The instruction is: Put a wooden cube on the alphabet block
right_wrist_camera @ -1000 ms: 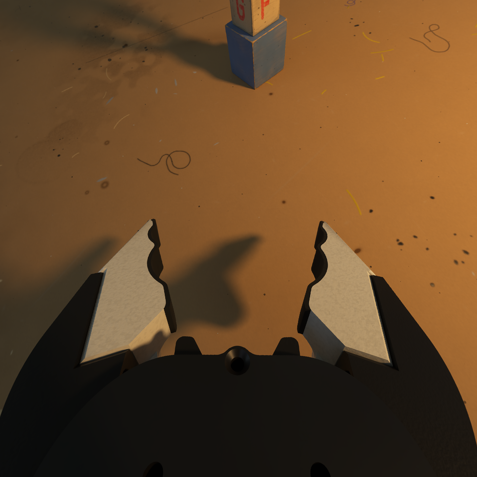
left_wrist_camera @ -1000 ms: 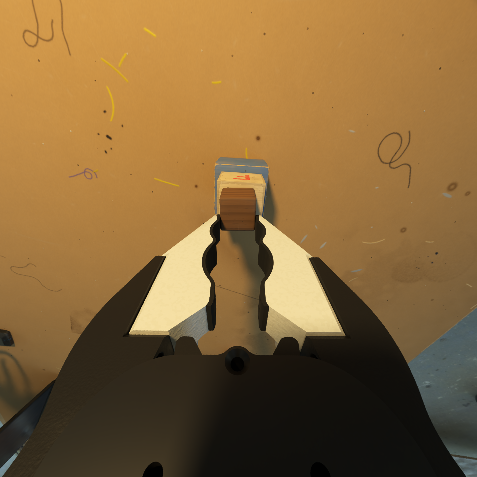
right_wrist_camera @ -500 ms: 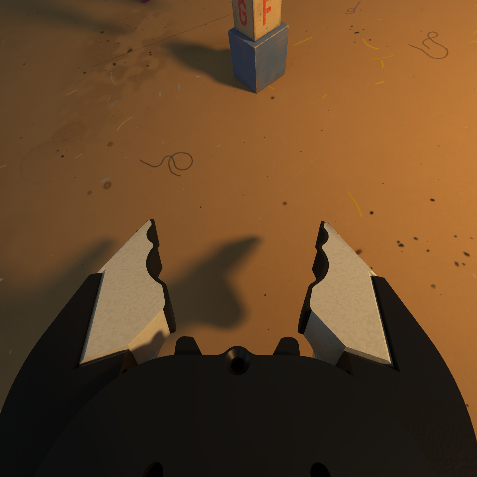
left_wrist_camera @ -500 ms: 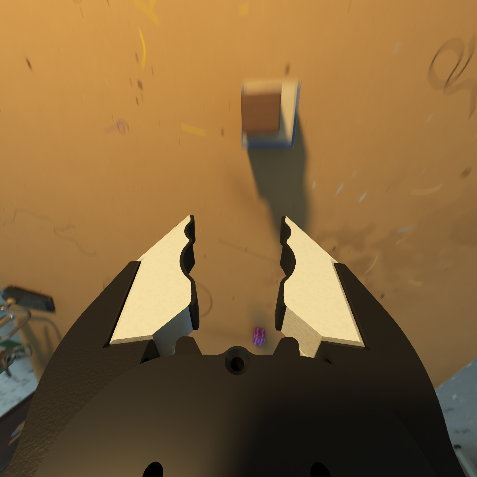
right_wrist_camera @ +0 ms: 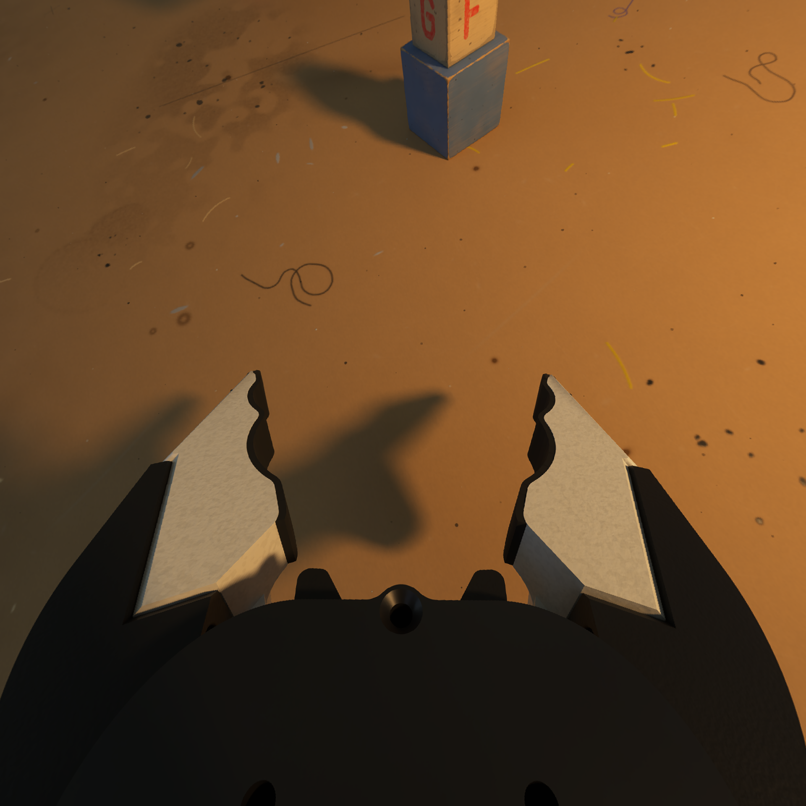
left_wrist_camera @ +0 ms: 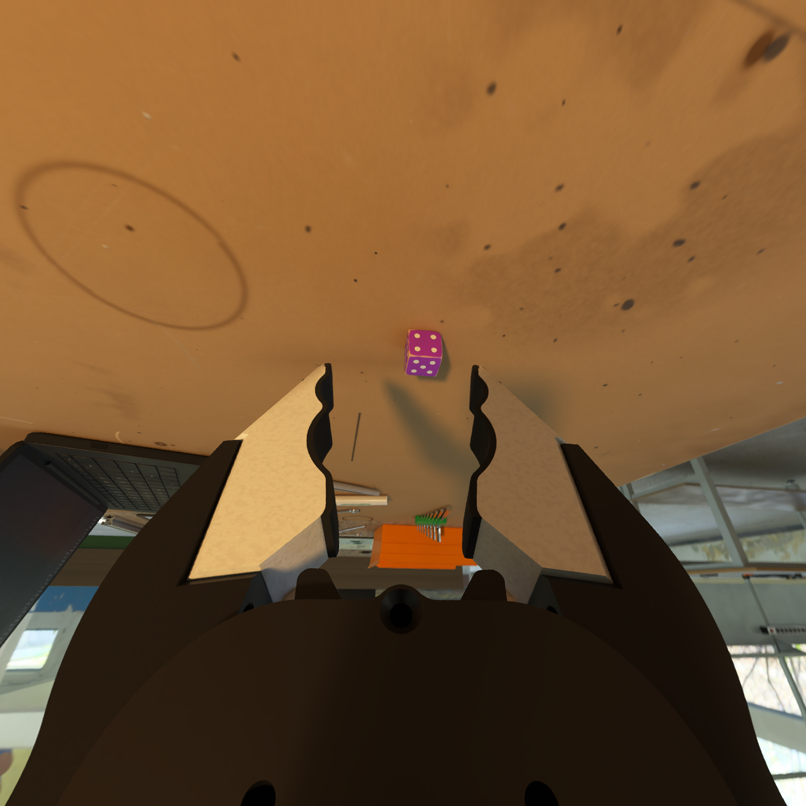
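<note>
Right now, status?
Left gripper and right gripper open, empty. Alphabet block sits on blue block; its top out of frame. Purple die ahead of left.

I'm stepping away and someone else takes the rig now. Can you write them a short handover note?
Left gripper: open and empty, pointing at a purple die on the brown table; a laptop and an orange box lie at the table's far edge.
Right gripper: open and empty, hovering low over the table, facing the stack.
Stack: the alphabet block sits on a blue block, square and steady.
Done: cannot be confirmed from these views. The top of the alphabet block is cut off, and no wooden cube shows in either one.
Left: check the stack top before moving anything.
</note>
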Controlling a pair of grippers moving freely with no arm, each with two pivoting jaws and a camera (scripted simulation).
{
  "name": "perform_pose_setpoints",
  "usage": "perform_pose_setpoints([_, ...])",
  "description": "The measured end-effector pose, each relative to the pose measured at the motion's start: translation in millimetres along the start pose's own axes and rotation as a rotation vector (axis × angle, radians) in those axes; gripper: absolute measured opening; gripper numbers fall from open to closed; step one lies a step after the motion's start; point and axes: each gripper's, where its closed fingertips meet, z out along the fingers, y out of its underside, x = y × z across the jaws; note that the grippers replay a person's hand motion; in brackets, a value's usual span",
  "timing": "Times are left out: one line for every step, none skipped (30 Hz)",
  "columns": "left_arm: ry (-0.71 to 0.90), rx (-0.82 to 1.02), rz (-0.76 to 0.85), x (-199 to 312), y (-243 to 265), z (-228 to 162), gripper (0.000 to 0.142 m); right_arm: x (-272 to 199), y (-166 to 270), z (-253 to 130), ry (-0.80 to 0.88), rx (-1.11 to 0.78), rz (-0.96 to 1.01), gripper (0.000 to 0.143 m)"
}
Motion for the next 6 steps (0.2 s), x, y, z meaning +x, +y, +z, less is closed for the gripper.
perform_pose_setpoints([0.004,-0.018,0.012,0.9,2.6,4.0,0.061,0.3,-1.1,-0.9,0.004,0.001,-0.001,0.122])
perform_pose_setpoints([0.006,-0.038,0.028,1.7,5.2,7.9,0.058,0.5,-2.2,-1.7,0.007,0.001,-0.002,0.122])
perform_pose_setpoints([0.008,-0.054,0.049,2.6,7.2,11.5,0.056,0.6,-3.1,-2.4,0.008,0.002,-0.002,0.122])
perform_pose_setpoints([0.012,-0.064,0.064,3.5,8.8,14.7,0.054,0.7,-3.6,-2.7,0.009,0.001,-0.003,0.121])
perform_pose_setpoints([0.016,-0.078,0.076,4.0,10.9,17.5,0.053,0.6,-3.6,-2.8,0.01,-0.002,-0.004,0.121])
perform_pose_setpoints([0.017,-0.093,0.087,4.2,12.8,19.6,0.051,0.5,-3.4,-2.8,0.009,-0.005,-0.005,0.121])
